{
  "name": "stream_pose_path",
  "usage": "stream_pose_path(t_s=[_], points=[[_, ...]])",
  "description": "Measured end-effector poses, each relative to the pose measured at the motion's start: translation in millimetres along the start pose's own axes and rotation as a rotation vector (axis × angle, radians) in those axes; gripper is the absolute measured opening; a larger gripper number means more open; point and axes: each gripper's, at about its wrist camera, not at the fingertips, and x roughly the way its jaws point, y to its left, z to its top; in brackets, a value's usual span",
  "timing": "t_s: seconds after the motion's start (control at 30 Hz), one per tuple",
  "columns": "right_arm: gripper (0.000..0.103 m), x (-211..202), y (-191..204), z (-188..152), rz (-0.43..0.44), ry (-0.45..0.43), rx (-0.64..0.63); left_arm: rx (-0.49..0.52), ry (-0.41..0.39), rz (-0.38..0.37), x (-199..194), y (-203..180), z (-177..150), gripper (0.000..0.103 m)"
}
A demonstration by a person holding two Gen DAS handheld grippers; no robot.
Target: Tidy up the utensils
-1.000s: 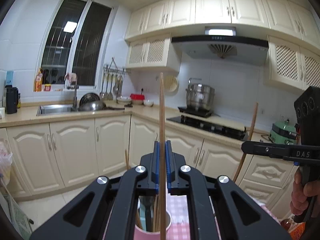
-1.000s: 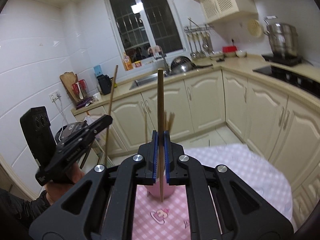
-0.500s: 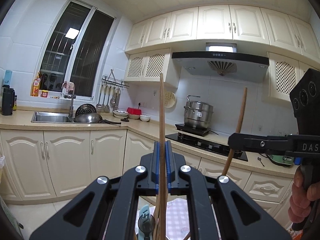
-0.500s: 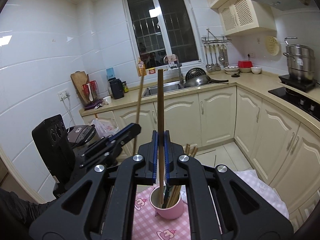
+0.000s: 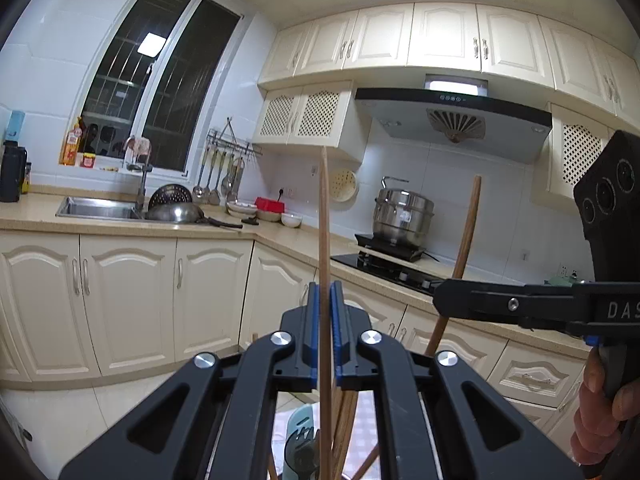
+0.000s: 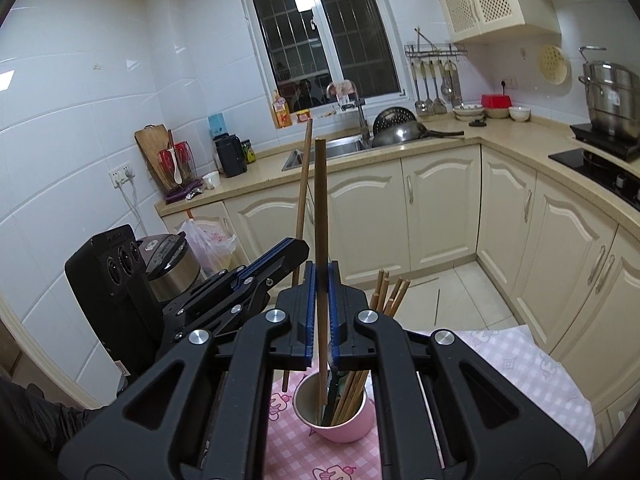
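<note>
We hold one wooden chopstick in each gripper. The right chopstick stands upright, clamped between the blue pads of our right gripper, and its lower tip reaches down inside the pink cup. That cup stands on the bench under a pink checked tablecloth and already carries a bundle of chopsticks leaning to its right side, with a dark utensil among them.

The left chopstick is likewise pinched upright in our left gripper, whose jaws are closed tight on it. In the right wrist view this chopstick hangs just to the left of the cup, its lower end outside the rim above the cloth. Below the left gripper we see the tops of the bundled chopsticks and a pale blue fork-shaped utensil.

Beyond the bench lie cream kitchen cabinets, a sink under the window, and a steel pot on the stove.
</note>
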Motion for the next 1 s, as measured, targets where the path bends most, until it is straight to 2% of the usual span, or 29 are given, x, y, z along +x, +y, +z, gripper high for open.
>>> stream_pose_path(t_s=[0.17, 0.23, 0.27, 0.3, 0.33, 0.37, 0.4, 0.43, 0.5, 0.57, 0.6, 0.63, 0.8, 1.0], points=[[0.006, 12, -3, -3, 0.001, 0.029, 0.013, 0.005, 0.035, 0.006, 10, 2, -13, 0.005], [0.007, 17, -6, -7, -0.005, 0.044, 0.024, 0.020, 0.072, 0.018, 16, 3, -21, 0.011], [0.007, 20, -10, -9, -0.006, 0.054, 0.037, 0.016, 0.097, 0.023, 19, 6, -26, 0.018], [0.008, 24, -16, -13, 0.000, 0.073, 0.064, 0.003, 0.114, 0.023, 21, 9, -29, 0.045], [0.017, 26, -21, -16, 0.001, 0.080, 0.087, -0.016, 0.122, 0.025, 20, 14, -32, 0.063], [0.029, 26, -26, -19, 0.000, 0.083, 0.108, -0.030, 0.118, 0.035, 18, 18, -35, 0.066], [0.066, 27, -30, -21, -0.002, 0.084, 0.125, -0.034, 0.119, 0.042, 16, 21, -36, 0.067], [0.083, 25, -33, -24, -0.007, 0.077, 0.140, -0.035, 0.126, 0.047, 14, 23, -36, 0.070], [0.083, 18, -39, -28, -0.021, 0.049, 0.167, -0.037, 0.133, 0.062, 7, 27, -36, 0.076], [0.090, 12, -46, -32, -0.029, 0.039, 0.198, -0.027, 0.132, 0.077, -3, 27, -35, 0.082], [0.096, 8, -48, -34, -0.045, 0.032, 0.214, -0.019, 0.136, 0.086, -6, 26, -33, 0.086], [0.097, 5, -50, -36, -0.058, 0.028, 0.224, -0.008, 0.144, 0.097, -11, 24, -32, 0.091], [0.097, -10, -53, -46, -0.140, 0.030, 0.270, 0.037, 0.185, 0.158, -34, 12, -25, 0.093], [0.097, -34, -29, -58, -0.145, 0.022, 0.251, 0.094, 0.193, 0.245, -76, -11, -15, 0.093]])
